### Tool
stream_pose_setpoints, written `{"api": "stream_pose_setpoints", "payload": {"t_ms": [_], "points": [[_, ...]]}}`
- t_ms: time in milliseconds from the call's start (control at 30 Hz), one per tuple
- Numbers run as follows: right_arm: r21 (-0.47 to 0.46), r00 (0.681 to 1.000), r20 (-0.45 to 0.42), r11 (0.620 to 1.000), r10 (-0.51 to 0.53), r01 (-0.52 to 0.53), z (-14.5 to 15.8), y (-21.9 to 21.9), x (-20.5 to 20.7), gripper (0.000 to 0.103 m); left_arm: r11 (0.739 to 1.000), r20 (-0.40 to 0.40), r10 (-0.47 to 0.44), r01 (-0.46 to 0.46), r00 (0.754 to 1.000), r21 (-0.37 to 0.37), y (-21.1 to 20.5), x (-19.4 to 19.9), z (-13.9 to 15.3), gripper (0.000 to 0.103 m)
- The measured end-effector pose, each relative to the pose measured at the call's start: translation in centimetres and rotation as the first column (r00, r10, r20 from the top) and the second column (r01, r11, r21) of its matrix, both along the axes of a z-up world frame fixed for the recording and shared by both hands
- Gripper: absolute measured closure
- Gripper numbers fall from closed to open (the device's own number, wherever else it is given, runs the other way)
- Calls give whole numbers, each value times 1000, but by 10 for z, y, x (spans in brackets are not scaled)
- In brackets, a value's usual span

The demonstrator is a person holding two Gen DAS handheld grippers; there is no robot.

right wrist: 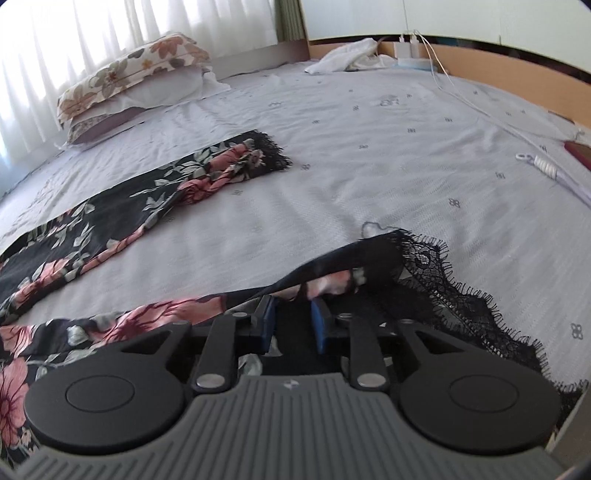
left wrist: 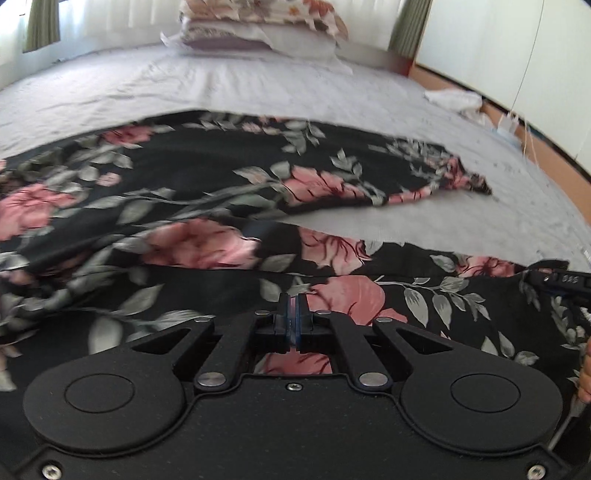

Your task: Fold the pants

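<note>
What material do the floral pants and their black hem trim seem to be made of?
Pants: probably a thin, smooth woven fabric, satin-like; it drapes in soft folds with a slight sheen on the pink flowers. Trim: lace; an openwork pattern with a fringed scalloped edge, and the bedsheet shows through it.

Both wrist cameras look forward and downward from close above the black floral fabric pants, sharing the grey bedspread and stacked floral pillows.

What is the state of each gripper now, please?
Left gripper: shut; whether it pinches the pants cannot be told.
Right gripper: open over the lace hem.
</note>
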State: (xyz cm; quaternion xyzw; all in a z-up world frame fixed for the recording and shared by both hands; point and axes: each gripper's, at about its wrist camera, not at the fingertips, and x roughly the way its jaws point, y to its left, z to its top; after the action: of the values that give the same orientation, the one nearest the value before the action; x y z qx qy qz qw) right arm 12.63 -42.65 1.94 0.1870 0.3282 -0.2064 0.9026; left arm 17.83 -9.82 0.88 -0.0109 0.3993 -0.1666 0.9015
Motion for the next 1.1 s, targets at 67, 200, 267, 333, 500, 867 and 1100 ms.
{"api": "stream_pose_setpoints", "payload": {"t_ms": [67, 200, 267, 333, 500, 867, 1100], "points": [[2, 1000, 7, 1000, 2, -2, -1, -6, 4, 64, 1000, -5, 12, -12, 1000, 25, -13, 12, -9, 101], [1, 1000, 12, 1000, -26, 26, -5, -19, 13, 67, 996, 21, 59, -61, 998, 71, -20, 36, -8, 101], [16, 999, 27, 999, -45, 44, -8, -27, 16, 71, 991, 13, 103, -104, 995, 79, -19, 50, -9, 101], [41, 997, 47, 998, -53, 51, -11, -33, 15, 72, 990, 3, 126, -126, 992, 56, -14, 59, -12, 99], [56, 995, 84, 997, -58, 53, -15, -38, 13, 72, 983, 62, 117, -124, 991, 133, -24, 66, -15, 99], [-12, 981, 191, 999, -29, 32, 11, -18, -7, 35, 983, 165, 101, -124, 981, 133, -22, 30, 7, 61], [-59, 954, 267, 990, 136, -124, 23, 48, -32, 22, 985, 254, 117, -146, 960, 98, 9, -24, 16, 47]]}}
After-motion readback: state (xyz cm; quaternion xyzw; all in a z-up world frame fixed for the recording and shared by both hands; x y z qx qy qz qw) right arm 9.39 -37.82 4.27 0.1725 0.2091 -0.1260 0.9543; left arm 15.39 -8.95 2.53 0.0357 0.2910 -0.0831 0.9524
